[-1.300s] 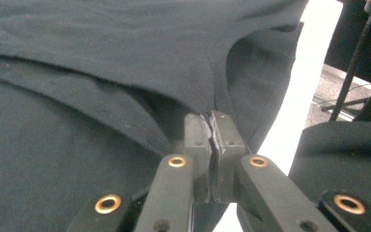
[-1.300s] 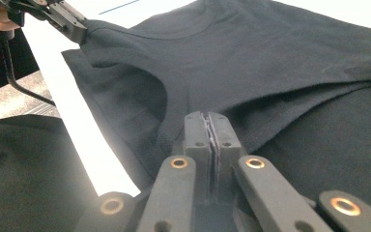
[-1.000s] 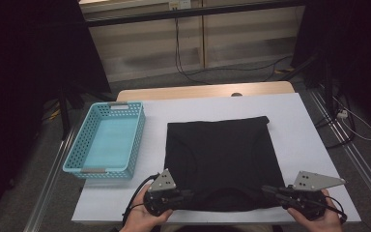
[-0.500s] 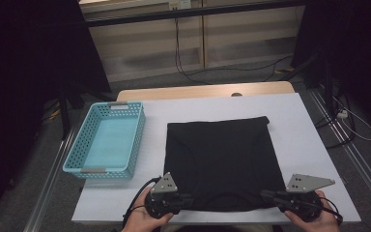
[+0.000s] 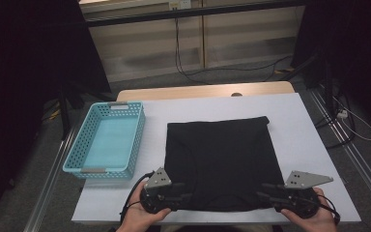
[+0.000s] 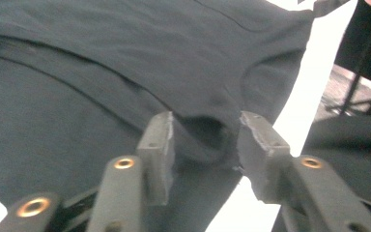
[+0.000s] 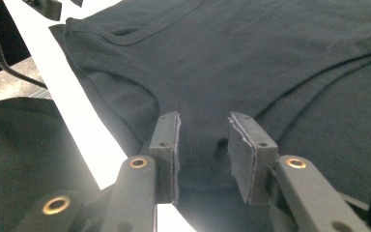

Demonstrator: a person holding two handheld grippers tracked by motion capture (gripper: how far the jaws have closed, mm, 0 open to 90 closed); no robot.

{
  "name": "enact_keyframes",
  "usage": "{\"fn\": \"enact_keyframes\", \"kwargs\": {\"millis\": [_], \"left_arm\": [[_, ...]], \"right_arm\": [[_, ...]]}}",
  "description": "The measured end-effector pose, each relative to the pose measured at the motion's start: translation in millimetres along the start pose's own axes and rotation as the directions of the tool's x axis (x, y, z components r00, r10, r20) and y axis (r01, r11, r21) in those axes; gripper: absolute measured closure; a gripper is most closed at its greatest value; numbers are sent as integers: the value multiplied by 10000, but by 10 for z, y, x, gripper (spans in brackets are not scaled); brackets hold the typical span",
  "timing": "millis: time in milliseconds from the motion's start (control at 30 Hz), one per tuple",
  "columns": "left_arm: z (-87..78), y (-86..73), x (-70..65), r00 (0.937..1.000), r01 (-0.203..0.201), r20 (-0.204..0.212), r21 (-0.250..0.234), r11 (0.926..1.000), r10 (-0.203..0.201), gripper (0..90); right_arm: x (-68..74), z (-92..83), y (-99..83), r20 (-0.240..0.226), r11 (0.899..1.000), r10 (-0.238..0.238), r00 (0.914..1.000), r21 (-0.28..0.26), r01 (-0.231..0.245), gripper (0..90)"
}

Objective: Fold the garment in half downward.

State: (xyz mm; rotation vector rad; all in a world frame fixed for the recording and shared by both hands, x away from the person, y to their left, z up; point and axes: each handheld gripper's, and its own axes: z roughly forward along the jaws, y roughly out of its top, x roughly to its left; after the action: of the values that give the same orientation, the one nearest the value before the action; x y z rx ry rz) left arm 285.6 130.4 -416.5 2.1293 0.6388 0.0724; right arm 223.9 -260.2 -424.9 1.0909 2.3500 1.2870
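the blue basket (image 5: 107,140) sits empty at the left of the white surface (image 5: 299,125). just right of it lies the black shirt (image 5: 220,154), folded flat. up close, the left gripper (image 6: 204,137) has just spread its fingers (image 6: 157,145), cloth bunched between them; the right gripper (image 7: 203,145) likewise.

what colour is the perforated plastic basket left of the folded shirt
Light turquoise blue; the rectangular perforated plastic basket shows best in the high view.
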Motion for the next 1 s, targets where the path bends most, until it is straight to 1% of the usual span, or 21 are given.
{"fn": "enact_keyframes", "kwargs": {"millis": [33,67,100,133,167,200,300,333,367,400,433,500,533,600,667,700,733,767,833,933,1000], "left_arm": [[4,5,19,9999,1,-104,-60,10000,-1,460],[7,7,41,9998,12,-193,-135,9999,-14,460],[17,8,81,9993,141,-330,-284,9995,-150,384],[17,8,81,9993,141,-330,-284,9995,-150,346],[24,10,107,9986,128,-508,-333,9994,-145,346],[29,11,123,9982,120,-580,-383,9992,-142,303],[63,22,208,9958,-170,-907,-453,9988,128,222],[63,22,208,9958,-170,-907,-453,9988,128,213],[78,38,247,9922,-236,-1232,-527,9983,170,179],[78,38,247,9922,-236,-1232,-527,9983,170,140],[98,56,287,9903,-208,-1384,-487,9986,138,107],[112,69,329,9889,-252,-1477,-482,9985,179,73],[112,69,329,9889,-252,-1477,-482,9985,179,73],[139,93,381,9897,-170,-1430,-550,9983,90,71],[159,123,420,9888,18,-1489,-610,9981,-109,69],[159,123,420,9888,18,-1489,-610,9981,-109,69],[167,140,436,9873,70,-1580,-626,9980,-169,69],[174,159,452,9856,76,-1678,-724,9973,-197,68],[182,198,498,9822,68,-1863,-910,9958,-238,68],[189,223,531,9815,-60,-1911,-926,9957,-119,69],[213,256,574,9800,50,-1975,-968,9953,-241,82]], "right_arm": [[7,27,23,-14,10000,16,10000,-95,-16,569],[7,27,23,-14,10000,16,10000,-95,-16,569],[23,64,48,-14,9999,-60,10000,-123,60,522],[23,64,48,-14,9999,-60,10000,-123,60,522],[31,78,54,-33,9999,-98,9999,-138,97,507],[41,104,64,-41,9997,-163,9999,-173,162,484],[54,201,98,-100,9997,-170,9998,-192,168,407],[55,224,108,-106,9996,-185,9998,-214,183,391],[56,249,118,-163,9995,-163,9997,-263,159,375],[56,249,118,-163,9995,-163,9997,-263,159,375],[66,301,142,-205,9995,-153,9997,-292,147,353],[89,357,175,-333,9991,-234,9992,-361,222,337],[89,357,175,-333,9991,-234,9992,-361,222,337],[138,452,229,-591,9986,-300,9978,-442,274,312],[174,518,261,-703,9986,-385,9968,-380,359,284],[194,550,273,-739,9986,-421,9964,-348,397,261],[194,550,273,-739,9986,-421,9964,-348,397,261],[229,618,284,-859,9987,-434,9954,-291,410,246],[259,666,302,-954,9983,-526,9940,-315,498,238],[297,707,337,-1087,9978,-571,9924,-403,530,232],[349,774,392,-1308,9968,-618,9895,-585,545,213]]}}
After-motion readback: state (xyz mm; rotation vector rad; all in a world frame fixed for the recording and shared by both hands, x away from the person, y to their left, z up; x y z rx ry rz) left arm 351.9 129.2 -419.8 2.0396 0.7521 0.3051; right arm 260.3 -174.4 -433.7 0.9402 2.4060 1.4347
